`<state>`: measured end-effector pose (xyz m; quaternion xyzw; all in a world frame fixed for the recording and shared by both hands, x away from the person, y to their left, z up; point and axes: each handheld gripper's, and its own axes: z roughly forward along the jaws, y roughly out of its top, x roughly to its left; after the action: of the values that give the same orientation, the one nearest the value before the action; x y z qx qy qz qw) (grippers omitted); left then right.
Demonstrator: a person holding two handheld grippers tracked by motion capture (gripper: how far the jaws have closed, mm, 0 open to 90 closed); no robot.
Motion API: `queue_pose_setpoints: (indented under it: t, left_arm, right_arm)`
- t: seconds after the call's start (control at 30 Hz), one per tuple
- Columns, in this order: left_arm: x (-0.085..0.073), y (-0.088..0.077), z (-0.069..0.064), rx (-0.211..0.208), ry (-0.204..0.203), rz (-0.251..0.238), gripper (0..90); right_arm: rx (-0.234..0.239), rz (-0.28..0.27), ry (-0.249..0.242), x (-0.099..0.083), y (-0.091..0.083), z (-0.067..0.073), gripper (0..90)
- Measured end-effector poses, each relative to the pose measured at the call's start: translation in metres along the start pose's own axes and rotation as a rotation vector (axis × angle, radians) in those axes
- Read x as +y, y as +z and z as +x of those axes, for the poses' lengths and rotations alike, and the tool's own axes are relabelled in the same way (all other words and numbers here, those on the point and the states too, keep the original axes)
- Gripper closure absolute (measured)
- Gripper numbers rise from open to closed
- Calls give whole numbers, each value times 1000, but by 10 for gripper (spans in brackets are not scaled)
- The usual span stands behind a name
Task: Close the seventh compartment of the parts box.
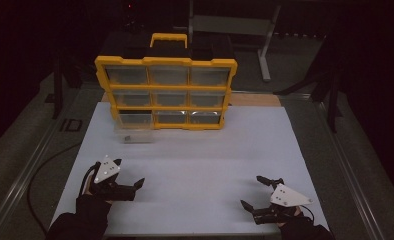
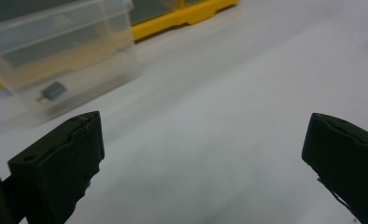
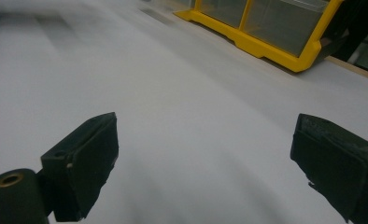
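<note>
A yellow organiser [image 1: 166, 88] with clear drawers stands upright at the back of the white table top [image 1: 195, 155]. One clear drawer [image 1: 133, 131] lies pulled out on the table in front of the organiser's lower left corner, with a small dark part [image 1: 127, 138] inside. My left gripper [image 1: 130, 173] rests open near the front left, a short way in front of that drawer. In the left gripper view the drawer [image 2: 60, 51] and the dark part [image 2: 53, 91] lie ahead and left of the open gripper [image 2: 205, 135]. My right gripper [image 1: 251, 191] is open at the front right, holding nothing.
The organiser's yellow frame [image 3: 266, 44] lies far ahead of the right gripper [image 3: 205, 140], and its base [image 2: 187, 16] also crosses the top of the left gripper view. A dark cable [image 1: 40, 170] runs along the left of the table. Metal stands [image 1: 265, 45] rise behind.
</note>
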<state>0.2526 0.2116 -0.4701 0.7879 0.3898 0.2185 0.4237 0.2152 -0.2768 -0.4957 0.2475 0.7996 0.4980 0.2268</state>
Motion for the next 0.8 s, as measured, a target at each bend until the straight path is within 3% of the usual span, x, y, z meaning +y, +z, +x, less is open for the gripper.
queue_pose_setpoints:
  t: [0.03,0.2,0.33,0.53,0.8]
  left_arm:
    - [1,0,0,-2,-6,-2,0]
    - [3,3,-2,73,-10,13,0]
    - [2,6,-1,85,-21,13,0]
    - [0,16,3,114,-74,20,0]
    - [-3,33,6,147,-125,65,0]
  right_arm:
    - [0,0,0,0,0,0,78]
    - [0,-1,2,0,0,0,78]
    - [0,-1,2,0,0,0,78]
    - [2,-2,4,0,0,0,78]
    - [0,-1,6,0,0,0,78]
